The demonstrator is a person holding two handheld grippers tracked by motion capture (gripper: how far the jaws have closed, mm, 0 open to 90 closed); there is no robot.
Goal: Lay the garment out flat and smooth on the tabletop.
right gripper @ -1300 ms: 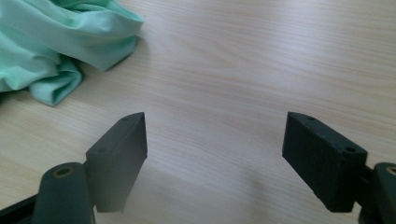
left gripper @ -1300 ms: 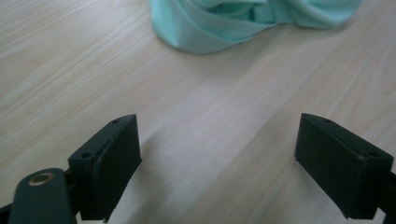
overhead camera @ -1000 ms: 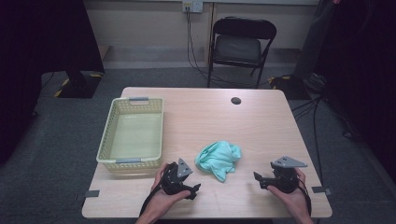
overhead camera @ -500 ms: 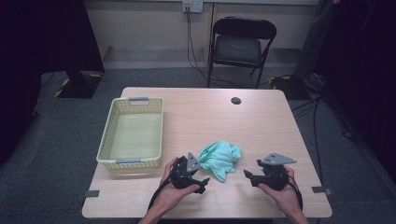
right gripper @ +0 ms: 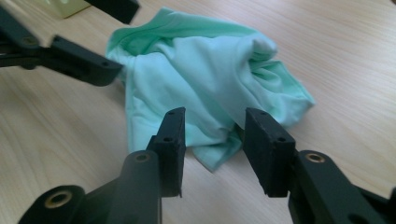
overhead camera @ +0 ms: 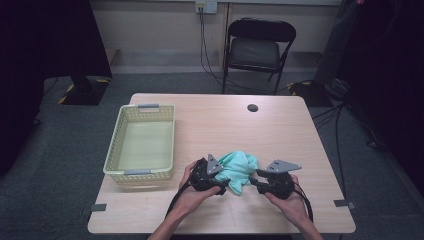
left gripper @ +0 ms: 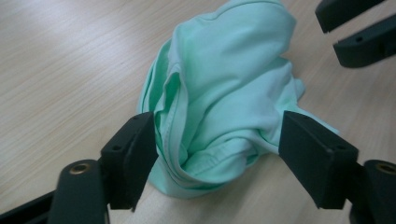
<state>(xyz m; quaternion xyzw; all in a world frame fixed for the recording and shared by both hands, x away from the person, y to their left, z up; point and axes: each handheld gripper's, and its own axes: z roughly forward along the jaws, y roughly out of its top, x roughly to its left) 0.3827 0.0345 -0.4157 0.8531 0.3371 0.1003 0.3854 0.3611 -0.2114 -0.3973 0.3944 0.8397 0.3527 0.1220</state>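
A crumpled mint-green cloth [overhead camera: 240,167] lies on the wooden table near its front edge. My left gripper [overhead camera: 223,181] comes at it from the left and my right gripper [overhead camera: 257,180] from the right, each held in a hand. In the left gripper view the jaws of the left gripper [left gripper: 219,126] straddle the cloth [left gripper: 224,84], wide apart; they have just been closing. In the right gripper view the right gripper [right gripper: 215,116] has a low fold of the cloth [right gripper: 205,70] between its jaws, which have just been closing too, with no firm pinch visible.
A pale yellow plastic basket [overhead camera: 114,147] stands empty at the table's left. A small black disc [overhead camera: 252,107] lies near the far edge. A black folding chair [overhead camera: 260,50] stands behind the table. Cables trail from both grippers over the front edge.
Both hands have moved inward from either side until their grippers reach the cloth. Both pairs of jaws have narrowed, the right pair more. The cloth has stayed put.
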